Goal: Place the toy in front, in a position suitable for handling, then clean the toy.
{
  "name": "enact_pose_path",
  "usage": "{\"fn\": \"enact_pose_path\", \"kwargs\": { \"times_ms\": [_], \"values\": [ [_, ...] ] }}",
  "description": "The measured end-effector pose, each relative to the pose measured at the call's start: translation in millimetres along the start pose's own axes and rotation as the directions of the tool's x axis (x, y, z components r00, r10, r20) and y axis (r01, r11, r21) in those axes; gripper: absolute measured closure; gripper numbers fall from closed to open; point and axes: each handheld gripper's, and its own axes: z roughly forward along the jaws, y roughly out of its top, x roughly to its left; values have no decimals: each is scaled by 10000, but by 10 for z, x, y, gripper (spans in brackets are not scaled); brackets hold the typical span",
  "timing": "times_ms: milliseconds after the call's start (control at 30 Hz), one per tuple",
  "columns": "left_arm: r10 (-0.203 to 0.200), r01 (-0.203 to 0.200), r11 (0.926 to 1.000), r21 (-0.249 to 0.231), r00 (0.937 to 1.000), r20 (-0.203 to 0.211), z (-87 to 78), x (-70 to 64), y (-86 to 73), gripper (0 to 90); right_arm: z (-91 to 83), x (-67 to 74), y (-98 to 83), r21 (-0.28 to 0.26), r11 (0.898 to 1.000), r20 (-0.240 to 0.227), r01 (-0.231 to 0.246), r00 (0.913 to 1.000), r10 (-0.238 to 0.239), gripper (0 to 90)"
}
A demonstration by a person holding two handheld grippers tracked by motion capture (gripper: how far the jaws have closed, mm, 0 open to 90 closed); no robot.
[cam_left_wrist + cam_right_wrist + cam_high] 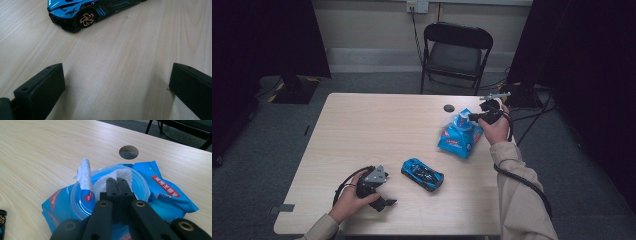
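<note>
Left hand-held gripper, at the near left of the table, rests low on the wooden surface with its two black jaws spread wide and bare wood between them. Just beyond it lies a blue and black toy car, apart from the jaws; in the left gripper view the car shows its blue nose and one bronze-spoked wheel at the top edge. Farther off, at the right of the table, the right hand-held gripper is held over a blue pack of wet wipes. Its jaws are pressed together, and in the right gripper view their tips lie on the white wipe that sticks up from the pack's round clear lid opening; whether the wipe is pinched between them cannot be told. A twisted strip of the same wipe stands up beside the tips. Beyond the pack, a round cable hole is set in the tabletop. Behind the table stands a black folding chair.
</note>
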Motion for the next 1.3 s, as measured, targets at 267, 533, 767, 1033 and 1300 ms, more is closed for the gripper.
{"fn": "enact_pose_path", "kwargs": {
  "times_ms": [267,533,767,1033,1300],
  "values": [
    [7,-7,10000,-5,10000,-4,0,1,0,0,-61,-8,34,-193,9997,35,-114,9999,115,900],
    [25,-25,10000,-4,10000,-22,-1,2,1,0,-135,21,98,-412,9991,71,-97,9999,100,900],
    [41,-41,10000,-2,10000,-22,-1,3,1,0,-232,29,168,-666,9977,70,-120,9999,125,900],
    [39,-39,10000,-3,10000,-24,-1,2,1,0,-342,32,191,-749,9971,194,-93,9998,108,900],
    [40,-40,10000,-2,10000,-20,-1,3,1,0,-441,26,250,-1055,9941,231,-240,9994,265,900]
  ]
}}
